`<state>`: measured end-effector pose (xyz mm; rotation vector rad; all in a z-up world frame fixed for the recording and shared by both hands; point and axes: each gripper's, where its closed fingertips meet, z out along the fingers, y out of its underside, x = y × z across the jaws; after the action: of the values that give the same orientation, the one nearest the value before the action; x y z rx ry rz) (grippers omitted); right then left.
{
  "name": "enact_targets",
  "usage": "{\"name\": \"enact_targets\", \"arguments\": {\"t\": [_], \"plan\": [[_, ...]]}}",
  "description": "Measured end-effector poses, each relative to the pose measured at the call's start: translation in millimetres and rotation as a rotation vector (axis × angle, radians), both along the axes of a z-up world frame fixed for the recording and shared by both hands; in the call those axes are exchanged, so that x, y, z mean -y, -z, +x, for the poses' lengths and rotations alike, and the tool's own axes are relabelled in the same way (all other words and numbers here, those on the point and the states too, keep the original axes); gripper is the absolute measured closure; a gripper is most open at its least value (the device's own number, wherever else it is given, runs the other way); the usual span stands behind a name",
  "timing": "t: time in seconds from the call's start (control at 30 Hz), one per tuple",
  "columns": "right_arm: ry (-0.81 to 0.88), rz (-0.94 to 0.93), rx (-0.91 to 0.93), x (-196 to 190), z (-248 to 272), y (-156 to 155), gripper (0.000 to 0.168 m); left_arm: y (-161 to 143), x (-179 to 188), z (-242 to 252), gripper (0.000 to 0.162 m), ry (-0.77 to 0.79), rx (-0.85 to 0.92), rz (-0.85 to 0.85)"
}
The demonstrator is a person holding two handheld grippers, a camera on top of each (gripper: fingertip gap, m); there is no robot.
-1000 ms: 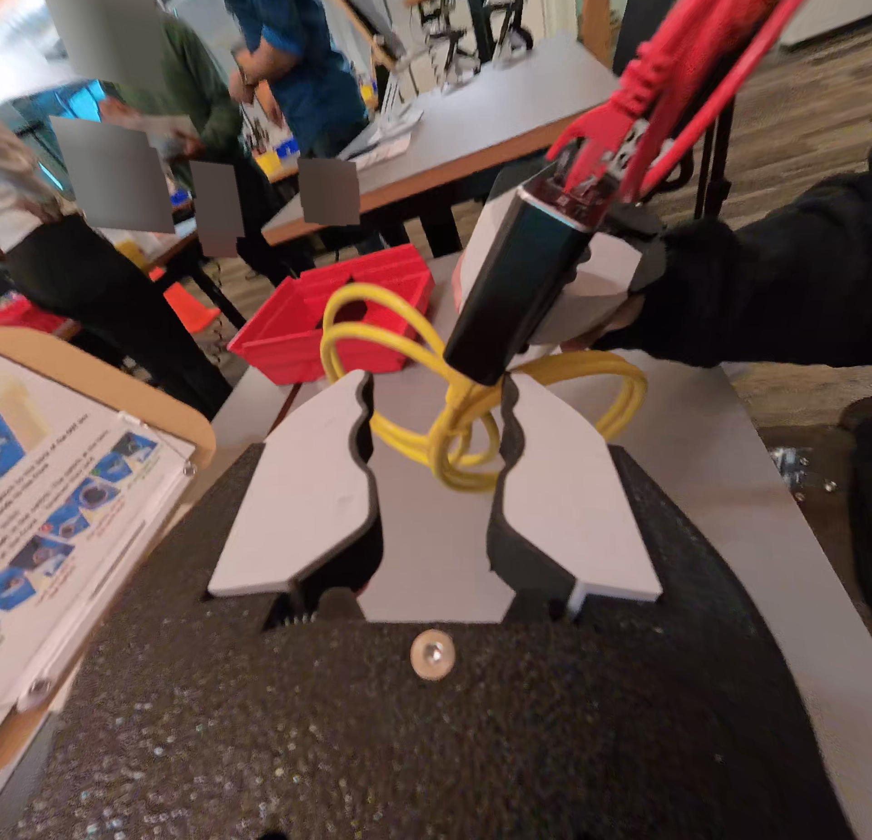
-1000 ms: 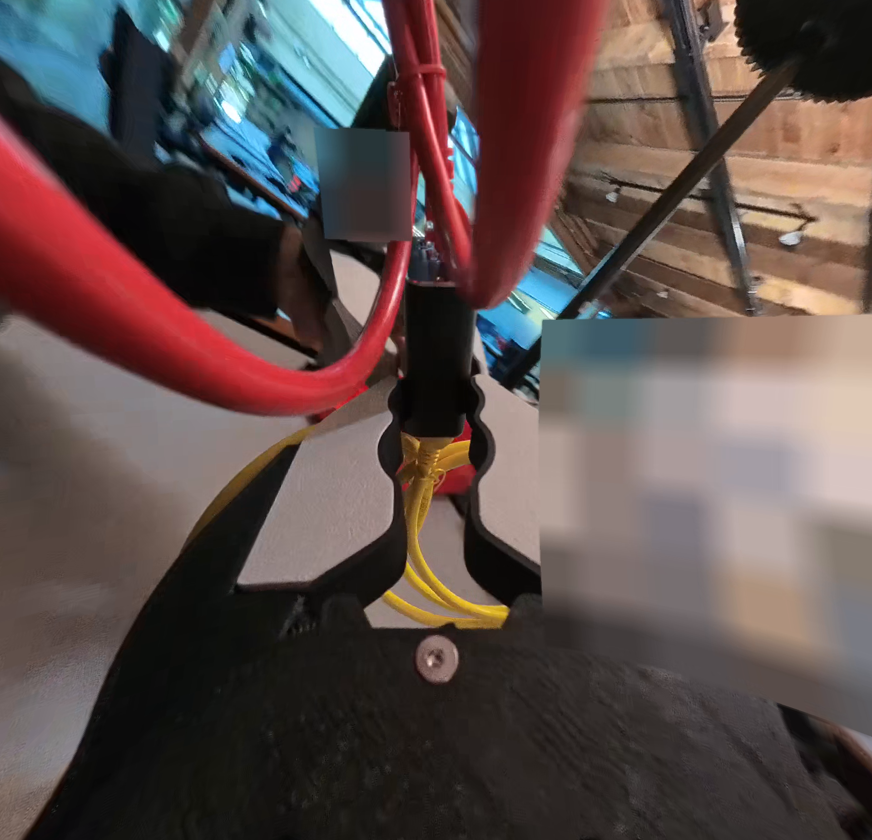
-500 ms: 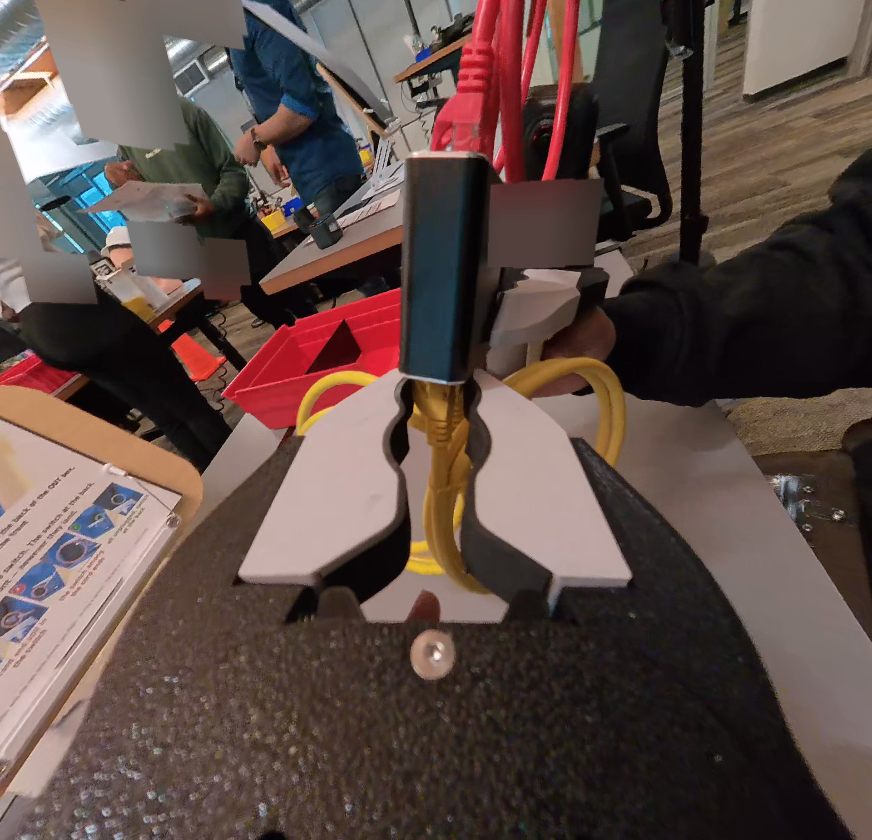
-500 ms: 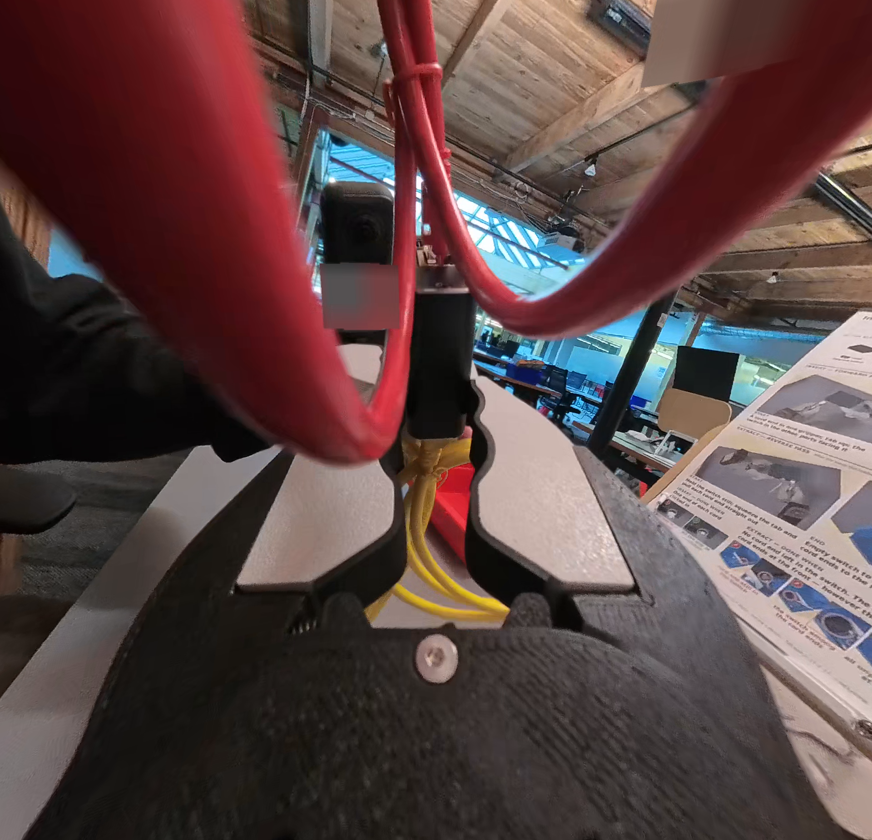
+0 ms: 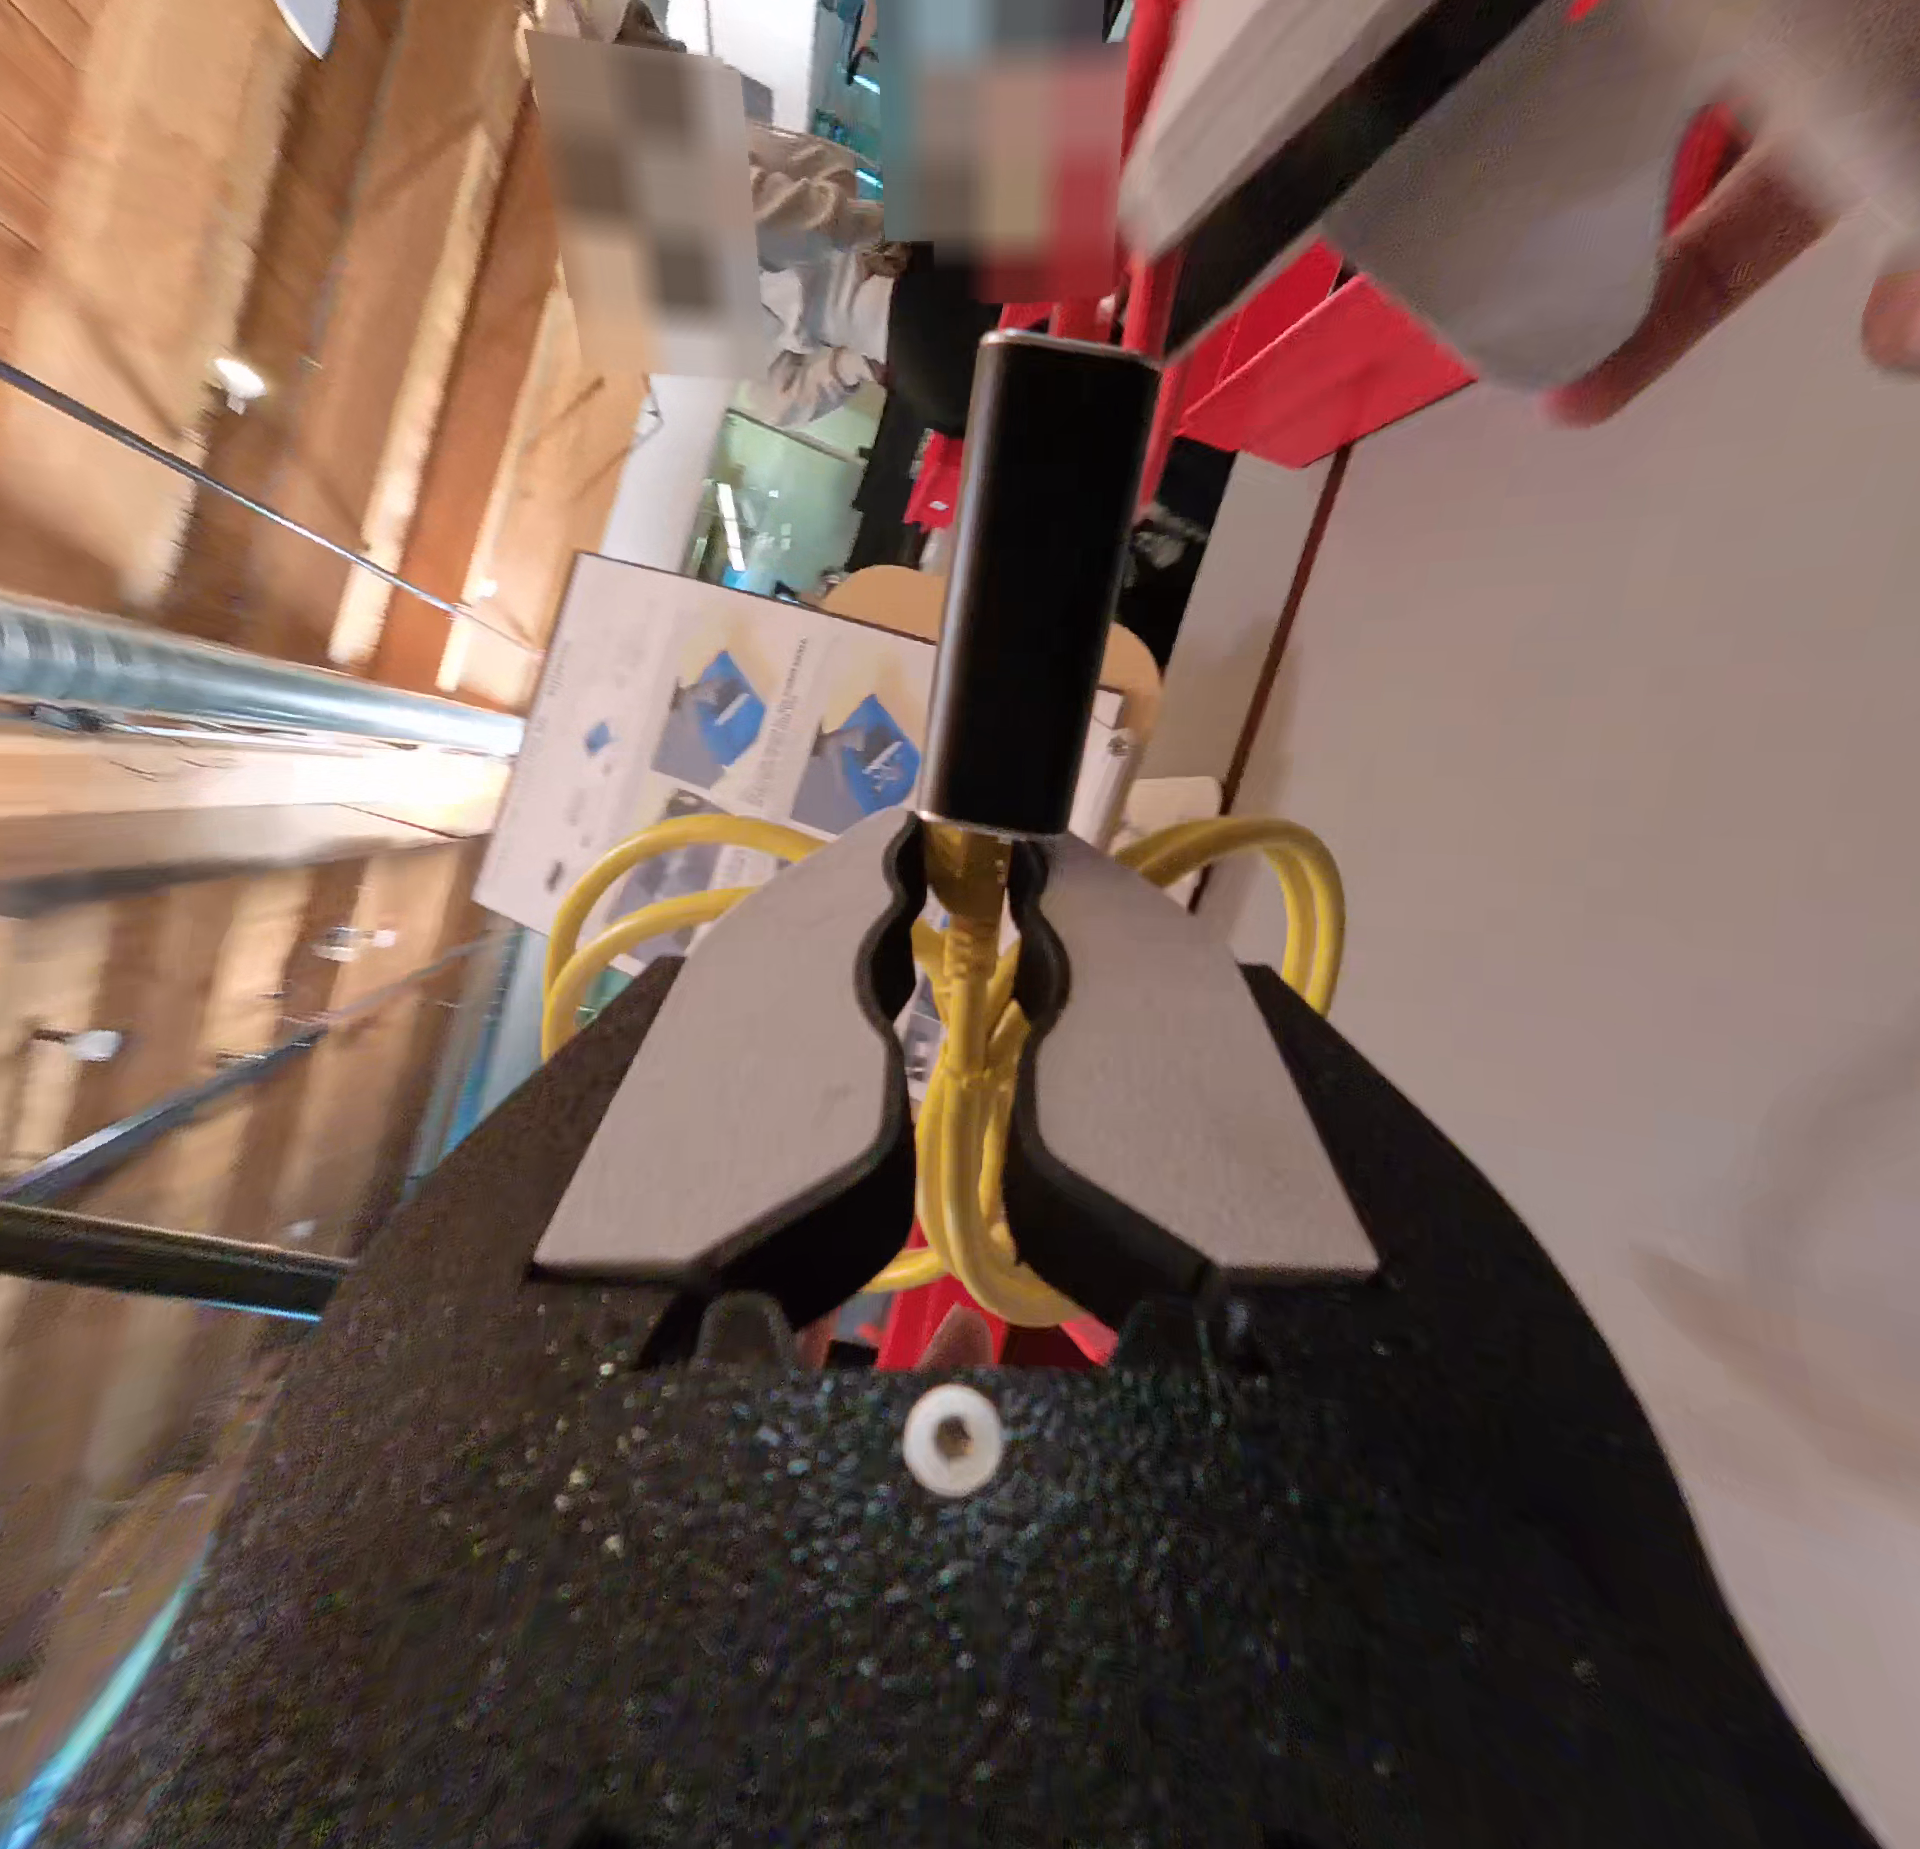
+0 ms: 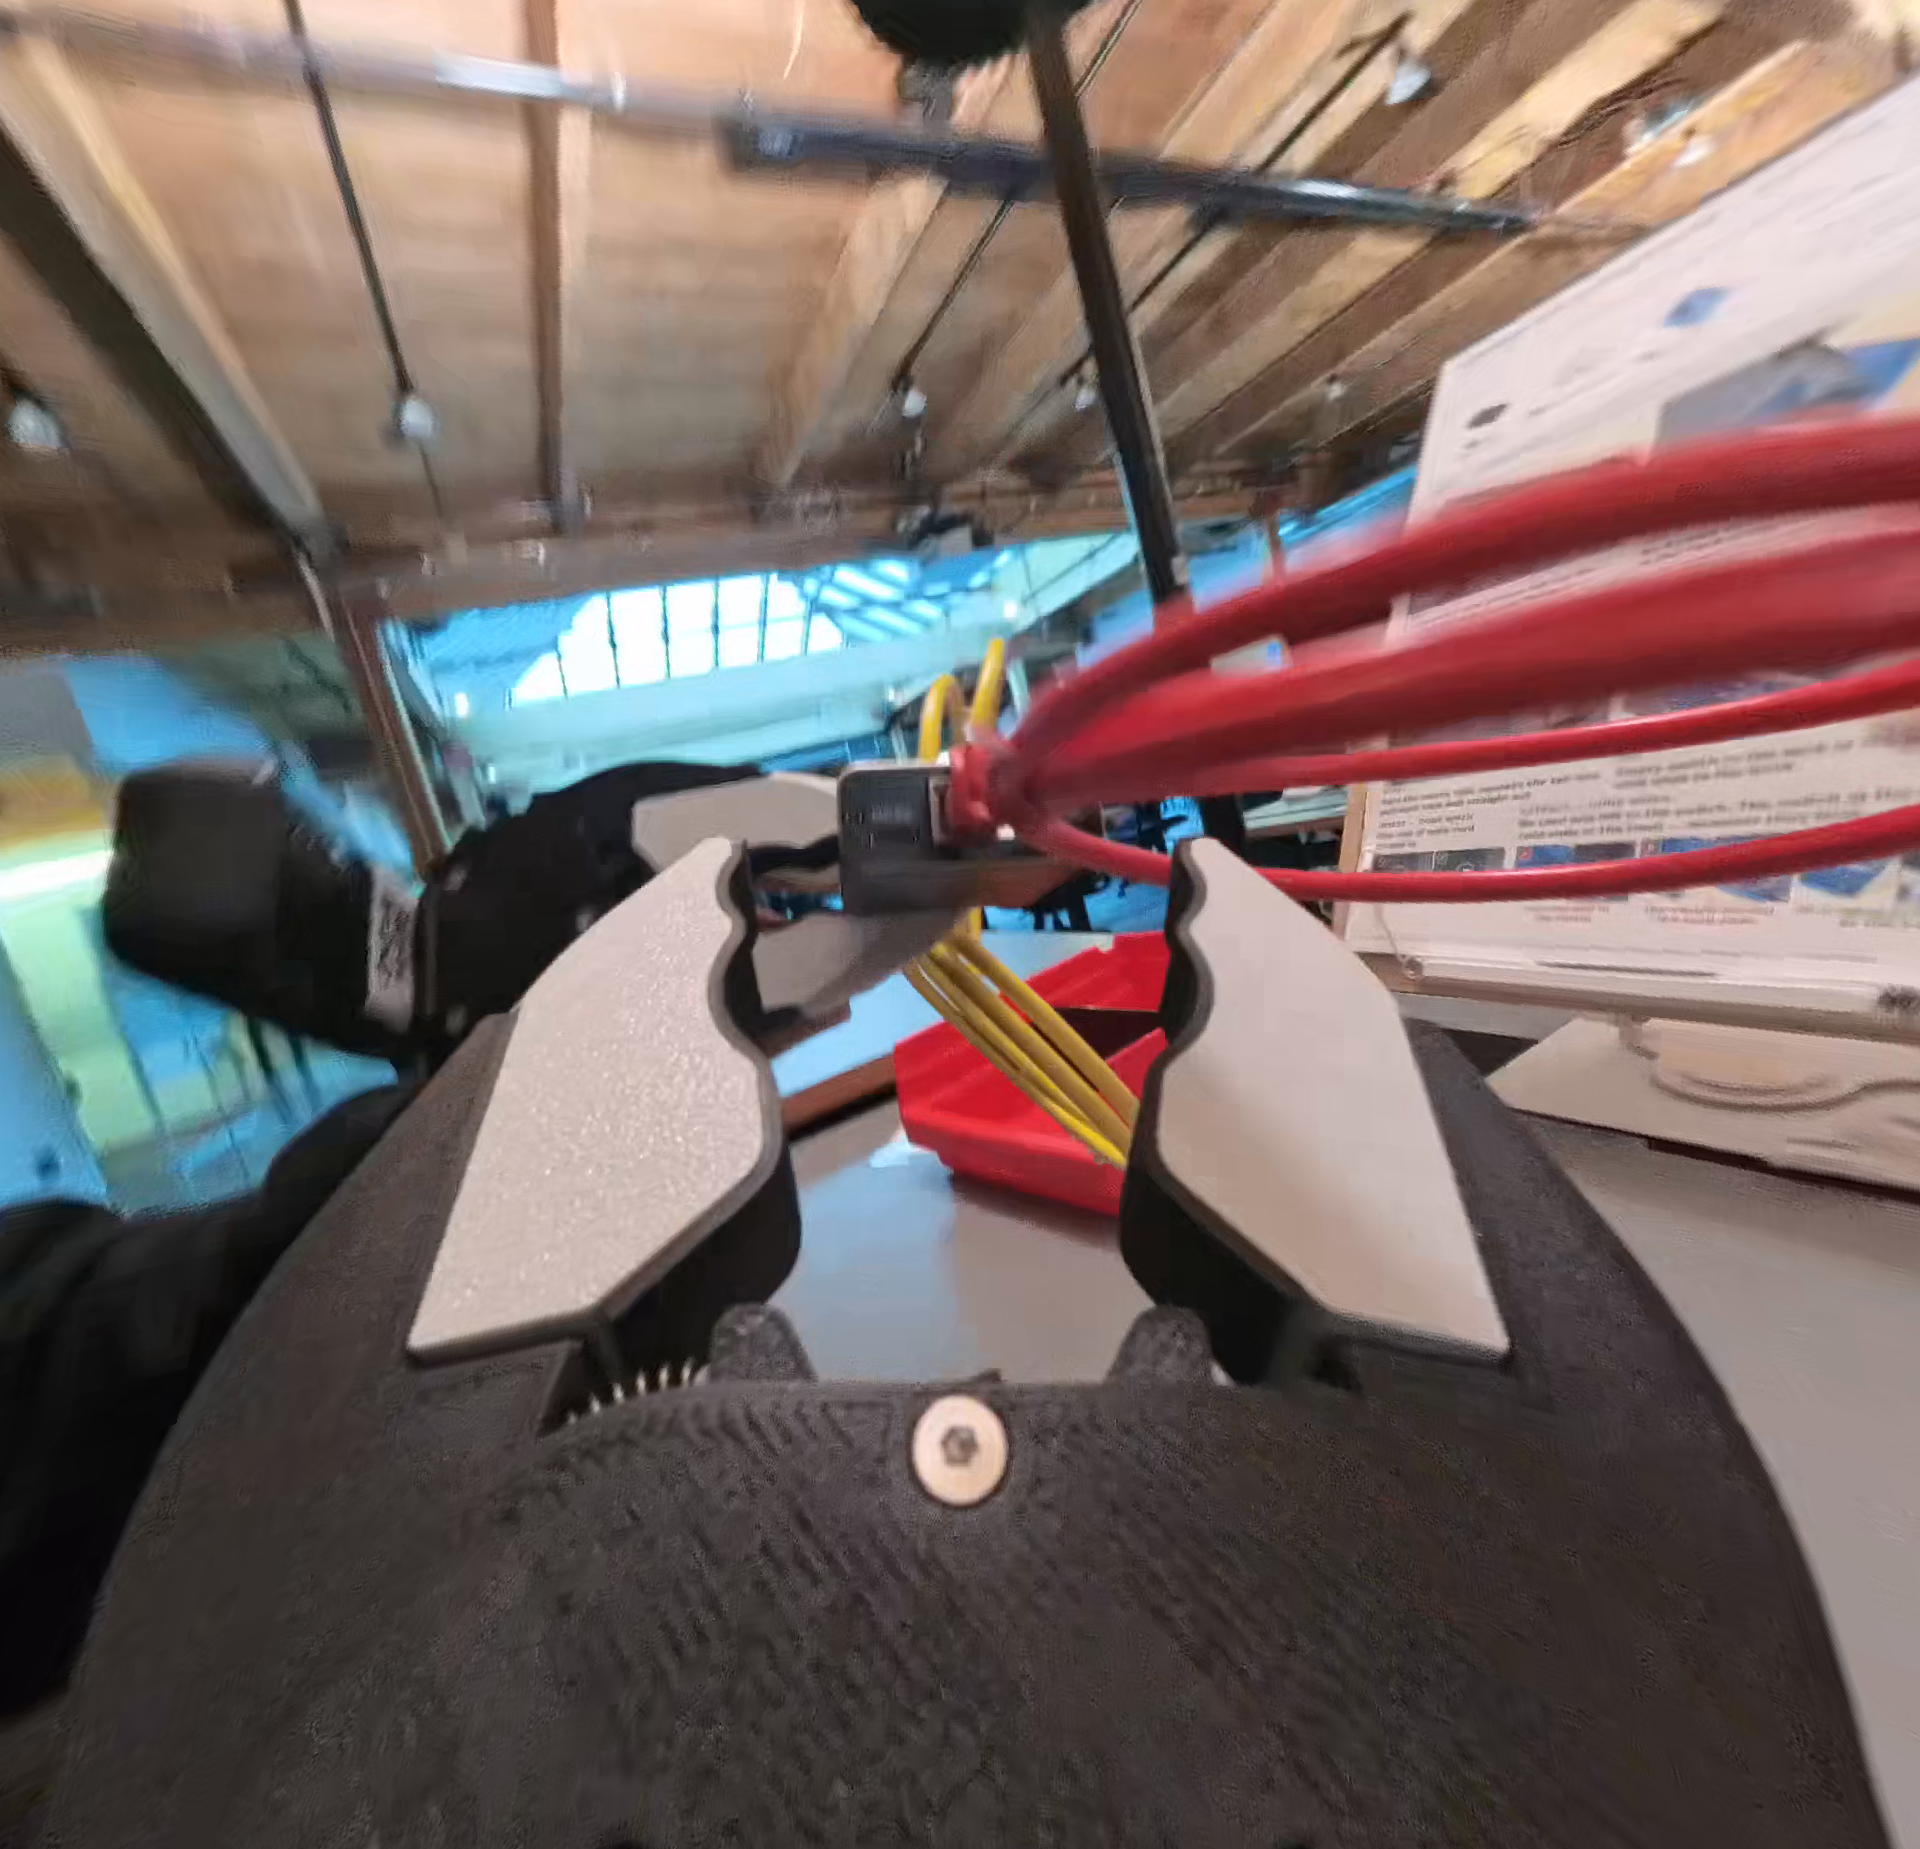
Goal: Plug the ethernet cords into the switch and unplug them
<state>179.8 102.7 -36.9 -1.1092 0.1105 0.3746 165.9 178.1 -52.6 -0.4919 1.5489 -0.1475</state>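
- We are looking along the left gripper [image 5: 964,880], whose fingers are clenching the boot of the yellow cord [image 5: 971,978], right where it is entering the switch [image 5: 1034,594].
- The switch, a slim black box, is standing off the fingertips in the air, carried only by that plug; the yellow coils are bulging out on both sides of the jaws.
- We are seeing the right gripper [image 6: 956,900] standing released, its fingers wide apart, with the switch [image 6: 894,849] hanging just beyond its tips and not touched by them.
- The red cord [image 6: 1455,656] is sitting in the switch's other end and fanning out in loops toward the right.
- Room for moving is lying on the grey table [image 5: 1610,864], whose bare top is running past the grippers.
- The red bin [image 6: 997,1093] is sitting on the table behind the cords; we cannot tell what is lying in it.
- A printed instruction sheet [image 6: 1662,760] with blue pictures is standing at the table's edge; its writing is too blurred for reading.
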Motion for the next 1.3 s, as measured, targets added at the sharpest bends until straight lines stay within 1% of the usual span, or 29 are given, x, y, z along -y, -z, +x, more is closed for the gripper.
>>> {"name": "enact_targets", "arguments": {"t": [0.03,0.1,0.17,0.23,0.3,0.4,0.53,0.6,0.67,0.77,0.83,0.9,0.93,1.03,1.1,1.2,1.3], "plan": [[0.02,-0.01,-0.053,-5,4,4,0.091,1,5,2,0.148,-0.01,0.007,0.046],[0.019,-0.069,-0.093,-17,7,14,0.086,6,16,5,0.148,-0.015,0.005,0.098],[0.002,-0.069,-0.099,-20,4,13,0.094,11,23,6,0.148,-0.019,-0.004,0.107],[0.013,-0.027,-0.031,-15,0,8,0.102,17,27,6,0.148,-0.008,-0.021,0.085],[0.025,-0.014,-0.009,-13,0,7,0.102,21,30,5,0.148,0.019,-0.043,0.027],[-0.021,0.026,-0.034,-8,1,5,0.103,23,38,3,0.147,0.073,-0.085,-0.057],[-0.052,0.097,-0.065,2,4,-3,0.103,17,49,0,0.137,0.155,-0.088,-0.239],[-0.049,0.096,-0.046,4,6,-3,0.103,16,50,-2,0.133,0.177,-0.097,-0.345],[-0.065,0.104,-0.034,7,6,-3,0.103,20,60,-6,0.13,0.246,-0.15,-0.472],[-0.132,0.148,-0.011,13,-1,-5,0.103,19,78,-16,0.118,0.377,-0.24,-0.699],[-0.155,0.156,0.01,15,-4,-5,0.103,16,82,-20,0.116,0.415,-0.286,-0.854],[-0.161,0.149,0.03,15,-7,-3,0.103,15,86,-24,0.103,0.443,-0.338,-0.972],[-0.177,0.148,0.048,15,-10,-2,0.103,16,87,-25,0.103,0.445,-0.362,-1.007],[-0.24,0.15,0.109,15,-24,0,0.103,26,84,-25,0.102,0.39,-0.434,-1.016],[-0.26,0.141,0.155,14,-32,2,0.103,38,82,-27,0.1,0.342,-0.537,-0.997],[-0.293,0.131,0.189,14,-38,3,0.103,48,85,-32,0.101,0.352,-0.649,-0.98],[-0.335,0.127,0.192,14,-42,5,0.103,57,87,-33,0.097,0.368,-0.707,-0.913]]}}
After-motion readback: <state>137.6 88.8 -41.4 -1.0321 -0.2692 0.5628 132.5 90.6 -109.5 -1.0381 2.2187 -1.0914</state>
